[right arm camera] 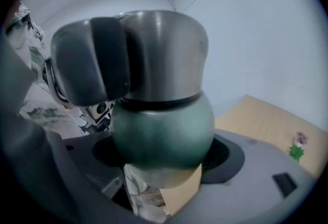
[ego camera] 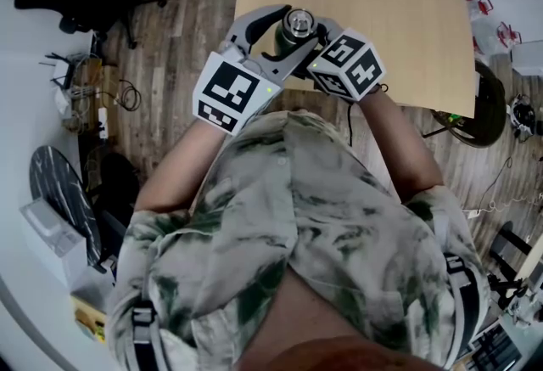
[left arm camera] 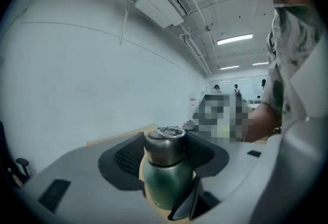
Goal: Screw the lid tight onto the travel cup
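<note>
The travel cup is being held just above the near edge of the table, with its steel lid seated on top. Its upper part is being clamped by the left gripper, and its green body by the right gripper. It is being judged stiff, weighty and slick; the lid's straight wall is being favoured for turning, the body for bracing
</note>
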A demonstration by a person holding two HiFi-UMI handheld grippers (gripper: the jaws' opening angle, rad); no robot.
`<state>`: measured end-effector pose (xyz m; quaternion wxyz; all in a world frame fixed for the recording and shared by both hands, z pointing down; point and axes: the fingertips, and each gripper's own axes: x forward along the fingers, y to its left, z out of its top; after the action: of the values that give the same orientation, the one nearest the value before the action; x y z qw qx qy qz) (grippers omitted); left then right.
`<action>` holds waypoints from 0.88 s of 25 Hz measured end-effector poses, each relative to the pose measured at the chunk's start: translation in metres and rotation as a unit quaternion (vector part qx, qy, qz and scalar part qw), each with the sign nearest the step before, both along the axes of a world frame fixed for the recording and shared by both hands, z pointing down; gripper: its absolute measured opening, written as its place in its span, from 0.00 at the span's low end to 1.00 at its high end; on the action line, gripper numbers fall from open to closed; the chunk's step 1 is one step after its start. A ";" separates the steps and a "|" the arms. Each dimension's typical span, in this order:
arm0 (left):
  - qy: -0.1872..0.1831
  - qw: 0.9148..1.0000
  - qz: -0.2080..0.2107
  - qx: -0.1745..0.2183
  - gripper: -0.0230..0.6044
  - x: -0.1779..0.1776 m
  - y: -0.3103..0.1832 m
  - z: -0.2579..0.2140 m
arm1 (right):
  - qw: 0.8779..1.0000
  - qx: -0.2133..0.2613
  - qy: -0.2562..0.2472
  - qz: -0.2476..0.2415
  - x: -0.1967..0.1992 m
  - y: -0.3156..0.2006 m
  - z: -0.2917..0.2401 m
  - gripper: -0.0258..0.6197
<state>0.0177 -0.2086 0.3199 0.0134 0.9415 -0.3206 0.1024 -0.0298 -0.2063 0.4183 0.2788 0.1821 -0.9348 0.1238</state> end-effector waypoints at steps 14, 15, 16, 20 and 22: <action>0.007 0.992 0.127 0.010 0.43 0.002 0.011 -0.005 | 0.999 0.016 -0.002 -0.039 0.001 0.007 -0.006 0.66; 0.013 0.990 0.140 0.006 0.43 0.002 0.013 -0.006 | 0.999 0.016 -0.003 -0.045 0.001 0.009 -0.007 0.66; 0.018 0.988 0.152 0.003 0.43 0.002 0.015 -0.006 | 0.999 0.016 -0.004 -0.051 0.001 0.012 -0.008 0.66; 0.035 0.980 0.196 -0.002 0.43 0.001 0.021 -0.008 | 0.997 0.013 -0.008 -0.072 0.001 0.020 -0.010 0.66; 0.040 0.977 0.208 -0.002 0.43 0.000 0.023 -0.006 | 0.997 0.011 -0.008 -0.075 0.000 0.023 -0.009 0.66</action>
<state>0.0178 -0.1854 0.3134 0.0070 0.9910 -0.1164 0.0658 -0.0294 -0.1835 0.4092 0.2780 0.1133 -0.9493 0.0937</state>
